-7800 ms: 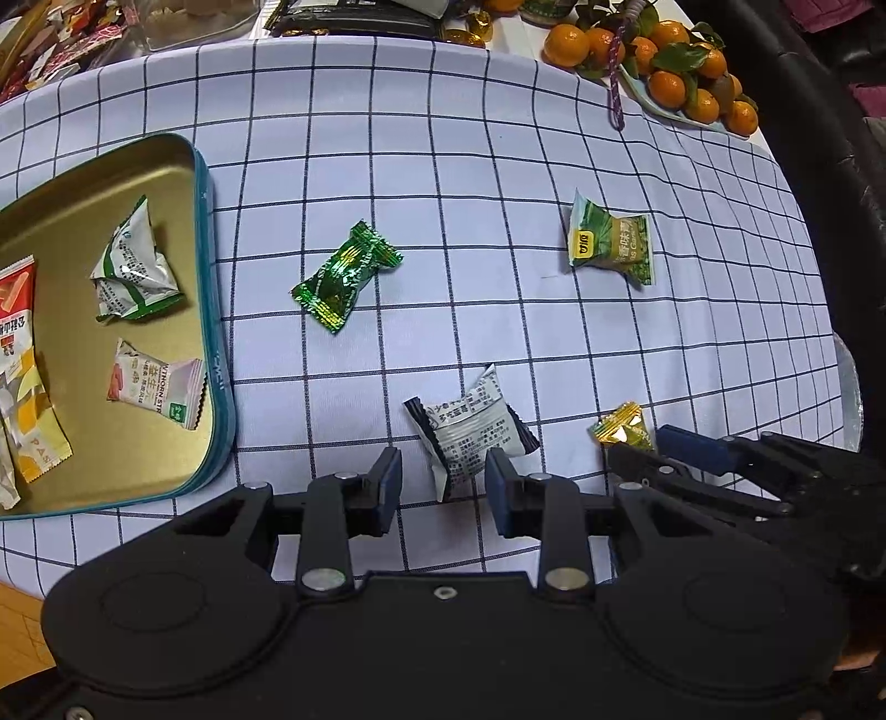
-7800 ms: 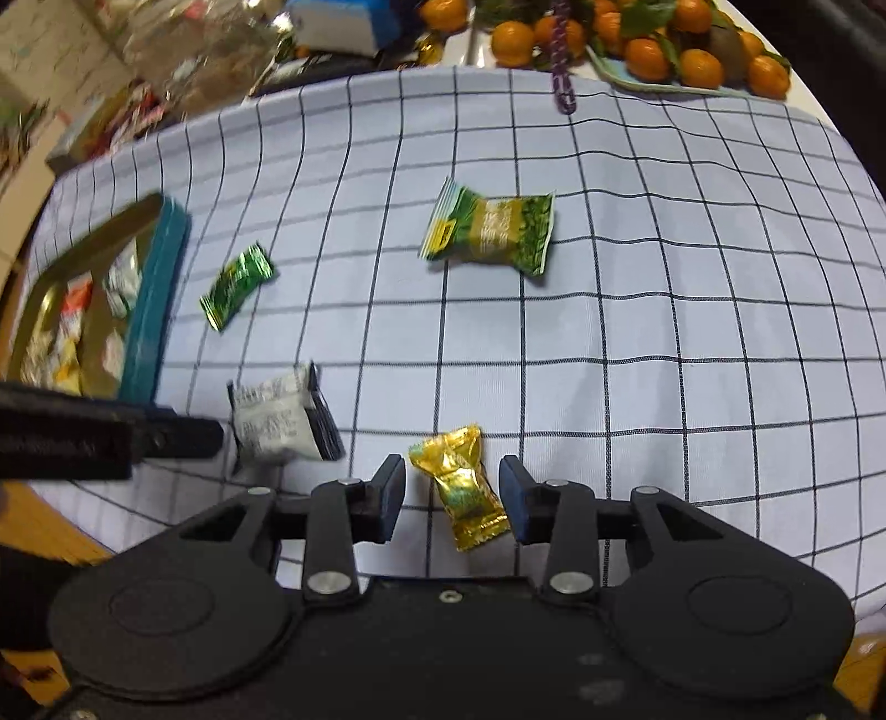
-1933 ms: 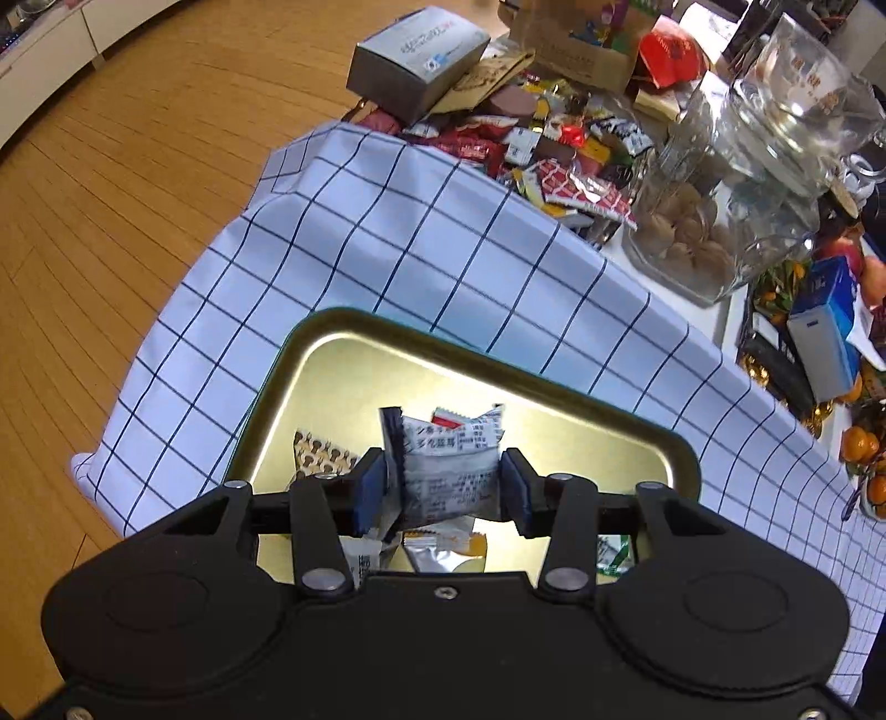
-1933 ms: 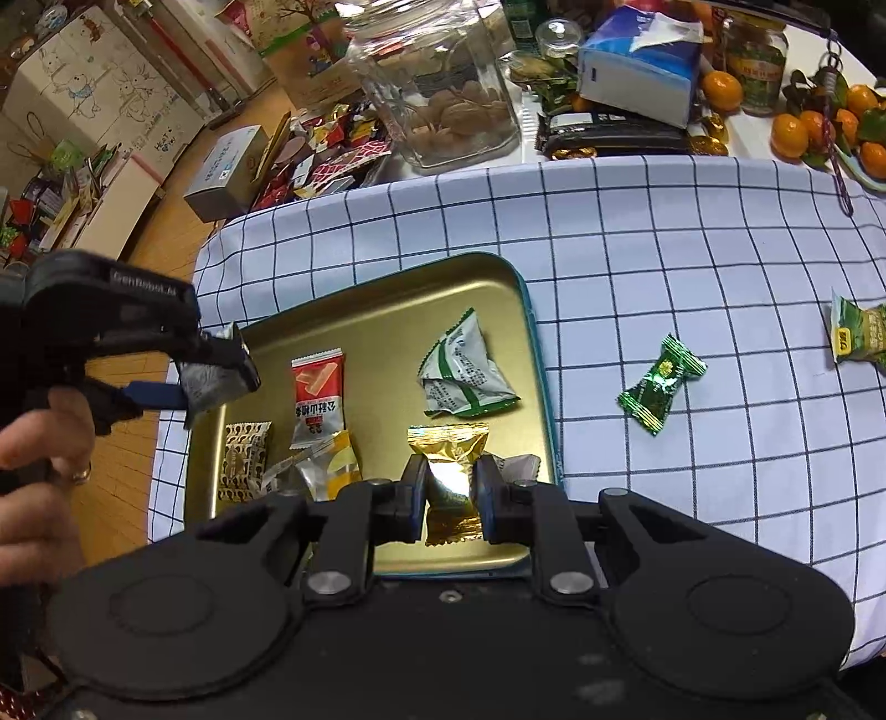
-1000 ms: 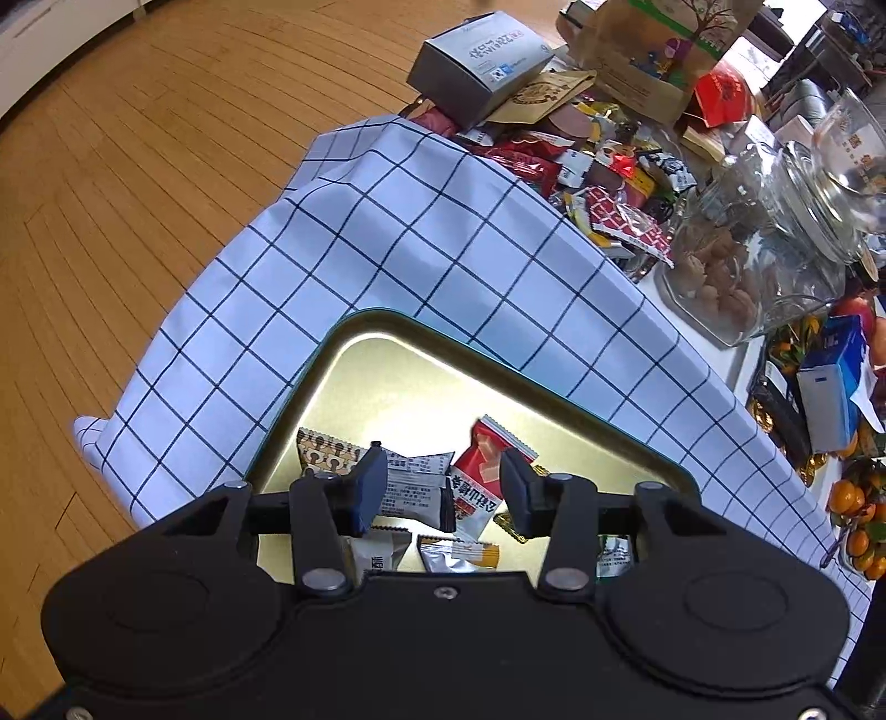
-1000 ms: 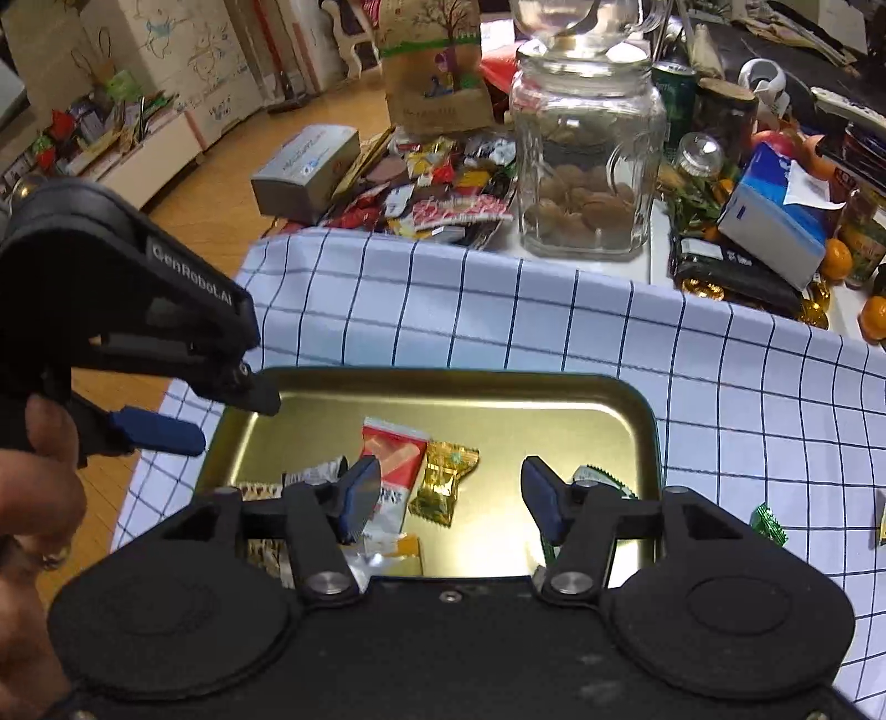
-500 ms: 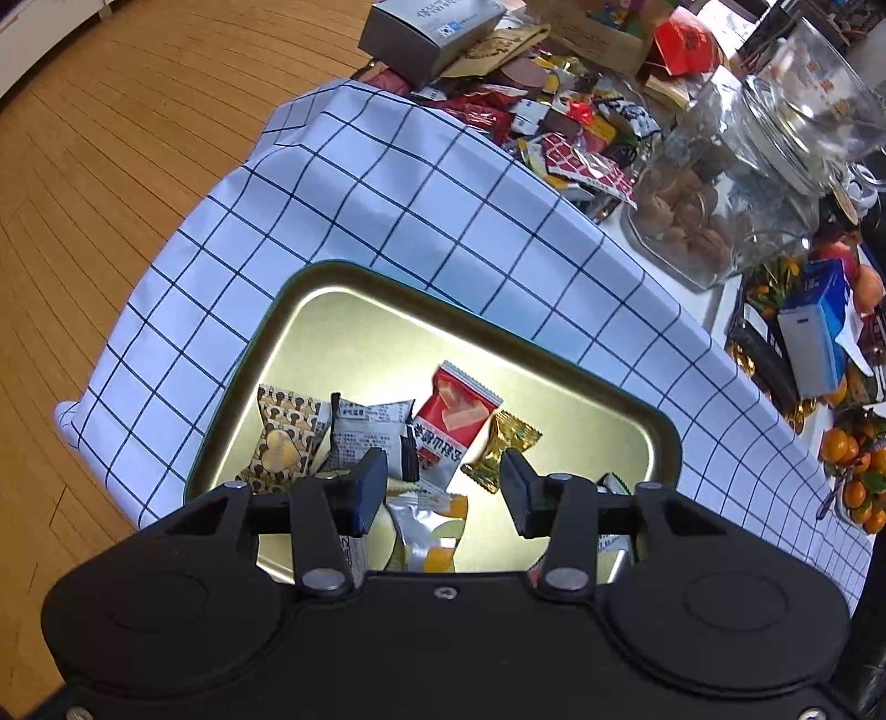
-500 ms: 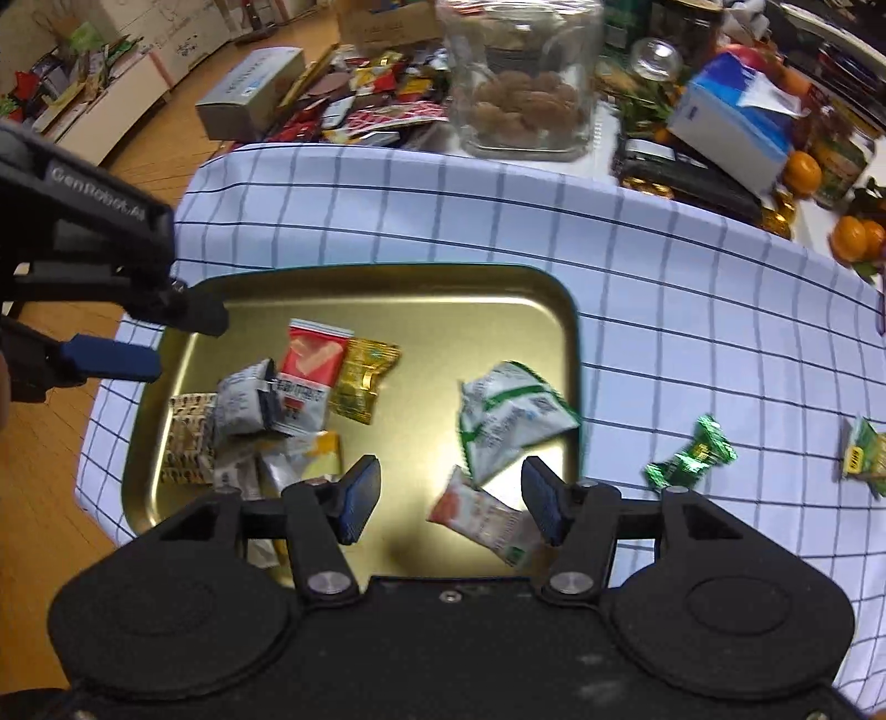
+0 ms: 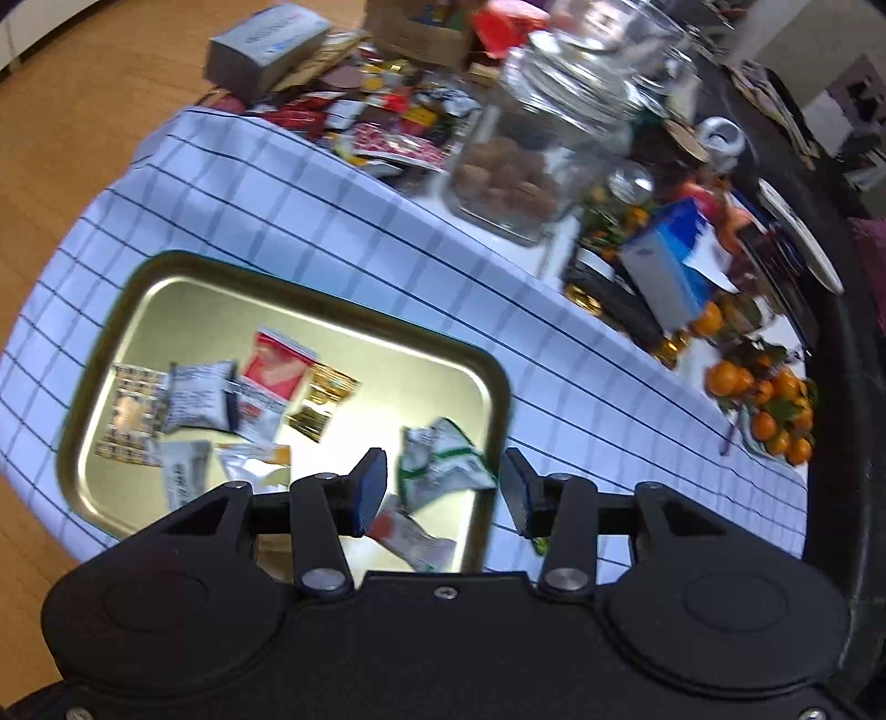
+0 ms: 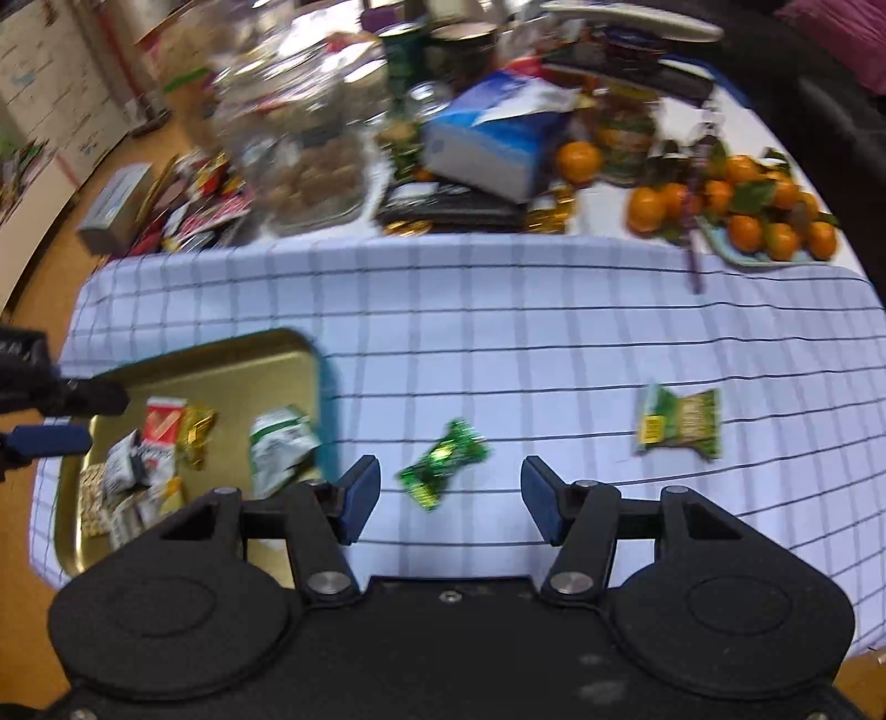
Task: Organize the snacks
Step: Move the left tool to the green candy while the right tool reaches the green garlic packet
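Note:
A gold tin tray (image 9: pixel 183 288) (image 10: pixel 266 360) on the checked cloth holds several wrapped snacks, among them a red packet (image 9: pixel 277 368), a gold candy (image 9: pixel 324 401) and a white-and-green packet (image 9: pixel 443 462) (image 10: pixel 279 446). My left gripper (image 9: pixel 440 493) hangs open above the tray's right end, nothing between its fingers. My right gripper (image 10: pixel 448 498) is open over the cloth, right of the tray. A green foil candy (image 10: pixel 443 462) lies on the cloth just ahead of its fingers. A green-and-yellow packet (image 10: pixel 678 423) lies further right. The left gripper's fingers (image 10: pixel 66 399) show at the left edge.
Behind the cloth stand a glass jar of nuts (image 9: pixel 520 166), a blue-and-white carton (image 10: pixel 493 144), a grey box (image 9: pixel 266 47), a heap of loose wrappers (image 9: pixel 376 119) and a dish of small oranges (image 10: pixel 742 210). Wooden floor lies beyond the table's left edge.
Both grippers have swung right, away from the tray's left end. The right gripper has left the tray and is now over the cloth near the green candy. Both stay open.

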`<act>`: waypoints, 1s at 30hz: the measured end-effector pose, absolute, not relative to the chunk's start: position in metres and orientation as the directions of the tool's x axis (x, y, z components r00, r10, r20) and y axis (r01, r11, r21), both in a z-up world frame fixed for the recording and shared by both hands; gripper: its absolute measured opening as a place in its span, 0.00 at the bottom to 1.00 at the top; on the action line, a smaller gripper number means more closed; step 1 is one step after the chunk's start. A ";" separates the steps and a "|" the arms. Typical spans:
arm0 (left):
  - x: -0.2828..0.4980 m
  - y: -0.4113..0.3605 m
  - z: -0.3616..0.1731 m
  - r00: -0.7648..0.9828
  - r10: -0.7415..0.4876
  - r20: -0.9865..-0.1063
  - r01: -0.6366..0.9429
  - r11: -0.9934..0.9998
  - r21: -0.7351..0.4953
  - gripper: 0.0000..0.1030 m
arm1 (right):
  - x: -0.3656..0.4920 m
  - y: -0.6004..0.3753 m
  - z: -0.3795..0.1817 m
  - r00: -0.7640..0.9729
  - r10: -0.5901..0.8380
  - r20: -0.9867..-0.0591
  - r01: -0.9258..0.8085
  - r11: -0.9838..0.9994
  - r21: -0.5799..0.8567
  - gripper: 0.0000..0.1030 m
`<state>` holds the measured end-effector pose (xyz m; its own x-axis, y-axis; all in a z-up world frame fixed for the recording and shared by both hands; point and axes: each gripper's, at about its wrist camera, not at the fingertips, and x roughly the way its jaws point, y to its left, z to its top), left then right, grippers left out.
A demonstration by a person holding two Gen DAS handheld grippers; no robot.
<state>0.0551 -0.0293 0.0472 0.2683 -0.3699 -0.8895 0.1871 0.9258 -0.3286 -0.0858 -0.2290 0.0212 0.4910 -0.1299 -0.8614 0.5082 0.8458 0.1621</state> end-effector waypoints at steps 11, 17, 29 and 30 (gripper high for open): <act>0.010 -0.115 0.028 0.257 -0.292 -0.921 0.442 0.883 -0.156 0.51 | -0.126 -0.305 0.006 0.483 -0.228 -0.845 0.614 0.777 0.141 0.61; -0.001 -0.145 0.019 0.187 -0.310 -0.932 0.490 0.852 -0.185 0.51 | -0.122 -0.331 -0.003 0.486 -0.181 -0.855 0.611 0.770 0.184 0.63; 0.005 -0.166 0.002 0.171 -0.296 -0.940 0.466 0.865 -0.187 0.50 | -0.115 -0.363 -0.033 0.471 -0.084 -0.878 0.643 0.714 0.277 0.60; 0.007 -0.166 0.000 0.172 -0.291 -0.941 0.459 0.869 -0.185 0.50 | -0.114 -0.364 -0.034 0.474 -0.085 -0.876 0.642 0.714 0.278 0.59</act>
